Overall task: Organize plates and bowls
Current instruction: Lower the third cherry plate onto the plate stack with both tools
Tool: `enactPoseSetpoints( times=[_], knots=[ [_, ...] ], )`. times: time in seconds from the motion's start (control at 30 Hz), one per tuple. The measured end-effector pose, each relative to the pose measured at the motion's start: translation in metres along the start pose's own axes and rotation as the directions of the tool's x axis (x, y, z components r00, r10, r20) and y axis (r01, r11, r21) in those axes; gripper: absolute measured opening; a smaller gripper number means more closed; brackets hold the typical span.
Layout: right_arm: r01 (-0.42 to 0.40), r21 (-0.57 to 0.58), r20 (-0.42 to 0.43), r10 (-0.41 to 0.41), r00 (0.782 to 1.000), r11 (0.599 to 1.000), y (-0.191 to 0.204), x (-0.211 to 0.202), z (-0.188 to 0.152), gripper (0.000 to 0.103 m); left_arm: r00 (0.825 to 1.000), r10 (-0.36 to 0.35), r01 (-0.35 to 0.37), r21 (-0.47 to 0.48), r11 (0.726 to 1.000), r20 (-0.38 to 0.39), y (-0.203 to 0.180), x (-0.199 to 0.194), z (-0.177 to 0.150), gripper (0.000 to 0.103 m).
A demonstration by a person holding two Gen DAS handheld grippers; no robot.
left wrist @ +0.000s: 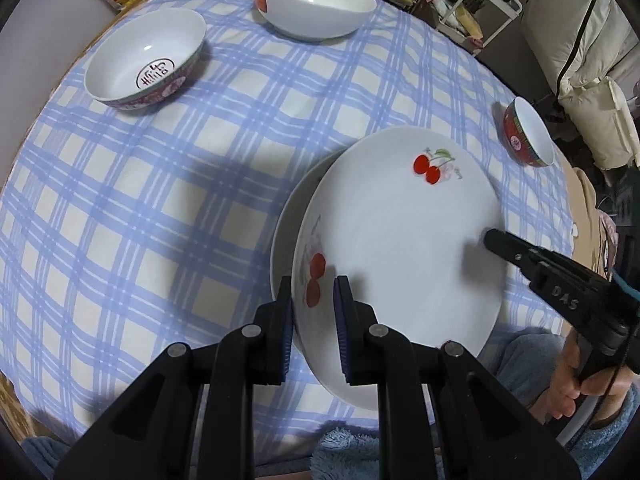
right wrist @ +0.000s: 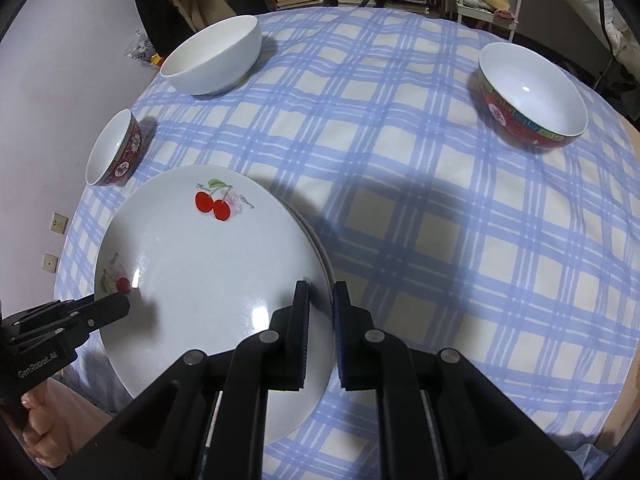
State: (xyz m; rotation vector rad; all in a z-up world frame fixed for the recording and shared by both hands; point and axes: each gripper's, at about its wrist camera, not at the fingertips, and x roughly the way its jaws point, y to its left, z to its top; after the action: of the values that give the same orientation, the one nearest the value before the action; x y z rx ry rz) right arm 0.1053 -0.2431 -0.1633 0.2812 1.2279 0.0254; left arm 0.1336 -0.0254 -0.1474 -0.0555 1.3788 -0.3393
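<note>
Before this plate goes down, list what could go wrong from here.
1. The cherry plate is pinched only at opposite rims by the left tool and right tool; uneven lowering could let it slip.
2. It sits offset over the lower plate, so it may land crooked and clatter.
3. The small red bowl stands close by; a sideways swing could knock it.

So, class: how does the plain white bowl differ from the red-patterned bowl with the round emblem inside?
The plain white bowl is white outside, with an orange sticker; the emblem bowl has a red patterned outside. The white bowl's inside is bare; the emblem bowl's bottom bears a dark mark. Both stand upright and empty on the checked cloth.
</note>
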Motion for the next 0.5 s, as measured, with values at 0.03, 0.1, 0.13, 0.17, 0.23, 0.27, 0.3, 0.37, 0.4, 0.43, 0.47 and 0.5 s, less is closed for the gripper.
enactPoseSetpoints(
  times=[0.03,0.1,0.13,0.17,0.23,0.27,0.3,0.37,0.4,0.43,0.47,0.5],
  knots=[
    [0.0,0.004,0.005,0.0,1.0,1.0,0.0,-0.001,0.0,0.013,1.0,-0.003,0.003,-0.001,1.0,-0.005,0.0,0.001,0.0,0.017],
    [0.001,0.01,0.018,-0.002,1.0,1.0,-0.002,-0.004,0.0,0.013,1.0,-0.016,0.016,-0.007,1.0,-0.016,0.001,0.004,0.001,0.017],
    [0.003,0.012,0.019,-0.003,1.0,1.0,-0.002,-0.004,0.001,0.013,1.0,-0.018,0.018,-0.008,1.0,-0.018,0.001,0.004,0.001,0.017],
    [0.005,0.013,0.02,-0.005,1.0,1.0,-0.003,-0.004,0.001,0.013,1.0,-0.015,0.014,-0.008,1.0,-0.021,0.001,0.005,0.002,0.017],
    [0.01,0.013,0.016,-0.01,1.0,1.0,-0.002,-0.002,0.001,0.013,1.0,-0.006,0.006,-0.009,1.0,-0.025,0.001,0.006,0.002,0.017],
    [0.015,0.01,0.013,-0.015,1.0,1.0,-0.001,-0.001,0.001,0.013,1.0,-0.002,0.002,-0.011,1.0,-0.03,0.001,0.008,0.002,0.017],
    [0.025,0.002,0.01,-0.025,1.0,1.0,0.001,0.0,0.001,0.013,0.999,0.001,-0.001,-0.015,1.0,-0.039,0.003,0.011,0.003,0.017],
    [0.033,-0.007,0.008,-0.033,0.999,0.999,0.003,0.003,0.001,0.013,0.999,0.002,-0.003,-0.031,1.0,-0.052,0.006,0.016,0.003,0.017],
    [0.032,-0.009,0.003,-0.032,0.999,0.999,0.004,0.004,0.001,0.013,0.998,-0.009,0.007,-0.037,0.999,-0.057,0.008,0.019,0.003,0.017],
    [0.037,-0.011,0.001,-0.037,0.999,0.999,0.004,0.006,0.002,0.013,0.998,-0.018,0.015,-0.041,0.999,-0.062,0.01,0.021,0.003,0.017],
    [0.05,-0.019,0.001,-0.05,0.999,0.999,0.006,0.007,0.001,0.013,0.997,-0.028,0.025,-0.051,0.998,-0.066,0.011,0.022,0.004,0.017],
    [0.061,-0.027,0.003,-0.061,0.998,0.998,0.006,0.008,0.001,0.013,0.997,-0.032,0.028,-0.058,0.998,-0.067,0.011,0.022,0.004,0.017]
  ],
)
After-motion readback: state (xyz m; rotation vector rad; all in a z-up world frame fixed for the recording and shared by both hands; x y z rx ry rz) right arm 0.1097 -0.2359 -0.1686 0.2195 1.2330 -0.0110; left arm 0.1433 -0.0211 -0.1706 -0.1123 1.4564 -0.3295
